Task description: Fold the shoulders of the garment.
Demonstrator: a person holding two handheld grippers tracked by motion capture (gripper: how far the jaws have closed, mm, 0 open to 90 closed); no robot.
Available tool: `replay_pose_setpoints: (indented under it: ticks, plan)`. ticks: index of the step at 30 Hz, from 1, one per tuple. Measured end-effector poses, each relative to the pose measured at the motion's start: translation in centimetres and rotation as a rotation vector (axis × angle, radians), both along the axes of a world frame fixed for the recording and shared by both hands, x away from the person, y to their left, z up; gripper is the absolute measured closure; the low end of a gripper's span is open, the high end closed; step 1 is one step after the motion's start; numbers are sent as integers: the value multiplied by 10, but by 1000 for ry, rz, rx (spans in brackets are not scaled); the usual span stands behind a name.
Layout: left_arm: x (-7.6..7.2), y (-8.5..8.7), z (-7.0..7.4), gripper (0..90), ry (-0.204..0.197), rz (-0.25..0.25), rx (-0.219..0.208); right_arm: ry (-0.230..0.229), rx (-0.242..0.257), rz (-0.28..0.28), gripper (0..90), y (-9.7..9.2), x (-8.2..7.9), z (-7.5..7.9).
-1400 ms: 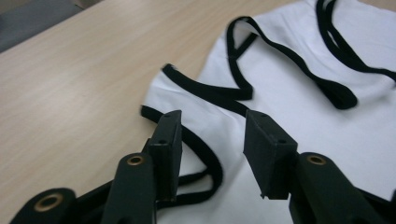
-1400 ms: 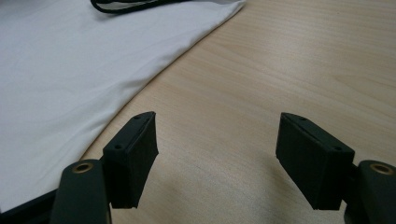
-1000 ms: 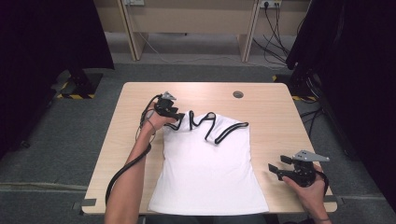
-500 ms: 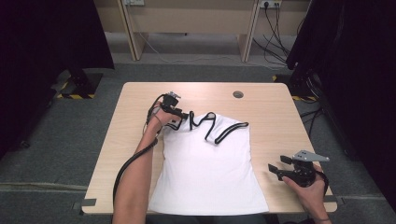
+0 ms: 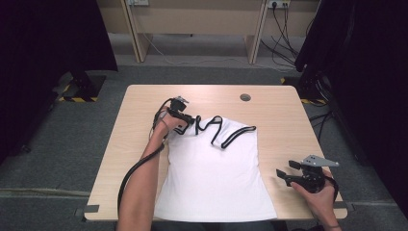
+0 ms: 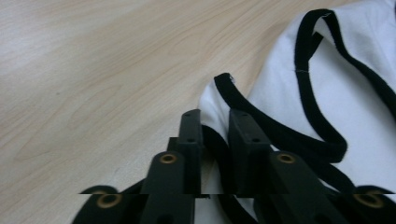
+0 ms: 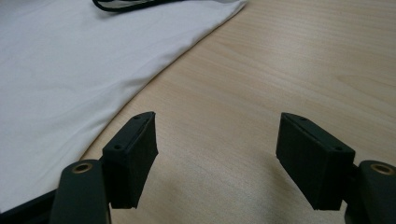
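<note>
left tongs (image 6: 214, 128) | just closed on top's strap (image 6: 224, 86) | right tongs (image 7: 217, 154) unmoved

Even, soft overhead light keeps the table (image 5: 284, 125) bright, while the room's sides fall into near black. Shadows are faint. The left gripper view shows a horizontal tearing glitch near its bottom, and both close views blur slightly at the nearest parts.
</note>
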State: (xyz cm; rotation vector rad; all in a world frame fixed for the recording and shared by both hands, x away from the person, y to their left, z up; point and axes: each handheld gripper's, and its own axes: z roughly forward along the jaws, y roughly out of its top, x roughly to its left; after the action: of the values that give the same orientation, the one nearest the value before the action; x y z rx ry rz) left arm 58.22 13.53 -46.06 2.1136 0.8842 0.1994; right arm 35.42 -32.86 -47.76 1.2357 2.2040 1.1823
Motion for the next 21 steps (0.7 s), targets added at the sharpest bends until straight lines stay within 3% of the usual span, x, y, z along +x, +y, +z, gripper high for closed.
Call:
replay_pose_setpoints:
  ticks: [4,5,7,8,9,10,14,15,17,18,20,21]
  plan:
    - [-5,-1,8,852,-16,-30,-1,1,0,-2,294,0,0,0]
    - [-13,-2,17,852,-40,-56,-18,1,0,-2,294,0,0,0]
    - [-13,-2,17,851,-40,-56,-18,-1,-1,-3,294,0,0,0]
    - [-23,-3,25,851,-77,-91,-13,-1,-1,-3,294,0,0,0]
    - [-23,-3,25,849,-77,-91,-13,-1,-1,-3,294,0,0,0]
    - [-49,-2,37,849,-130,-167,35,-1,-3,-2,294,0,0,0]
    - [-49,-2,37,849,-130,-167,35,-2,-4,-2,293,0,0,0]
    - [-63,-3,38,849,-143,-217,60,-2,-4,-2,293,0,0,0]
    - [-63,-3,38,843,-143,-217,60,2,-5,-1,293,1,0,0]
    - [-77,-4,35,843,-150,-268,109,2,-5,-1,293,1,0,0]
    - [-77,-4,35,834,-150,-268,109,5,-2,-3,294,0,0,0]
    - [-89,-5,29,834,-140,-308,134,5,-2,-3,294,0,0,0]
